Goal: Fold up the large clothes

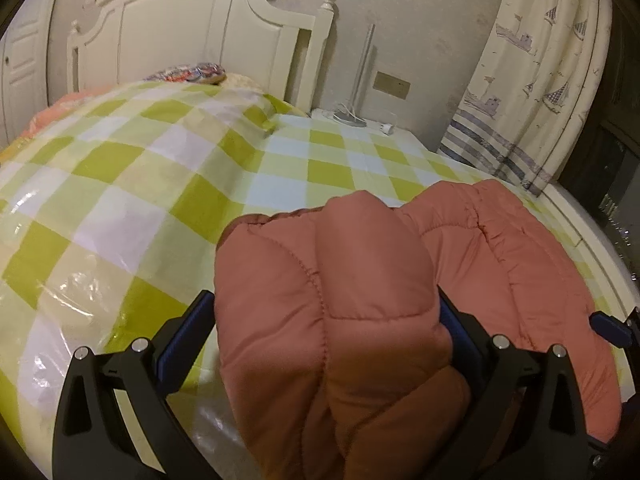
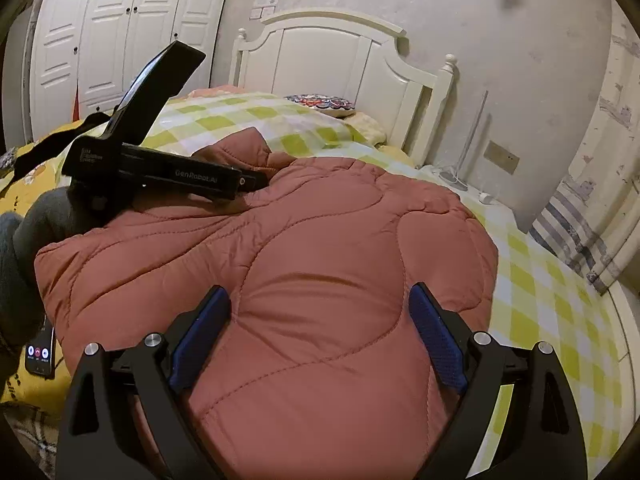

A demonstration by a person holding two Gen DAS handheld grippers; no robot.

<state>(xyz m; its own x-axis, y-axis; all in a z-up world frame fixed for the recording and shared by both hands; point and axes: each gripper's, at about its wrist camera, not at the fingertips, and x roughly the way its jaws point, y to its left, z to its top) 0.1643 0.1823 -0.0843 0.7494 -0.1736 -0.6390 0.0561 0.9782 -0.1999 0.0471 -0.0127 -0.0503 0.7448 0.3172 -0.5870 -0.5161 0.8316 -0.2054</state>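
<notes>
A bedroom, seen over a bed [image 1: 132, 168] under a green-and-white checked cover with clear plastic over part of it. Taking the white headboard [image 2: 340, 64] as the landmark: left of it in the right wrist view, tall white wardrobe doors [image 2: 120, 20]; just below it, a patterned cushion [image 2: 324, 105] on the cover; right of it, a wall plate [image 2: 501, 156] and a curtain [image 1: 532, 60] printed with boats. Well below the headboard, toward the near end of the bed, a puffy quilted pink jacket [image 2: 328, 248] spread on the cover. At its left edge, the left gripper [image 1: 324, 332], clamped on a thick raised fold of the jacket, padding bulging between and above the blue pads [image 1: 178, 348]. Beside it, a grey sleeve [image 2: 32, 240] and a phone [image 2: 39, 354] with a lit screen on yellow cloth. Nearer the jacket's right side, the right gripper [image 2: 320, 328], spread wide, blue fingers [image 2: 438, 346] astride the quilted surface without pinching it.
</notes>
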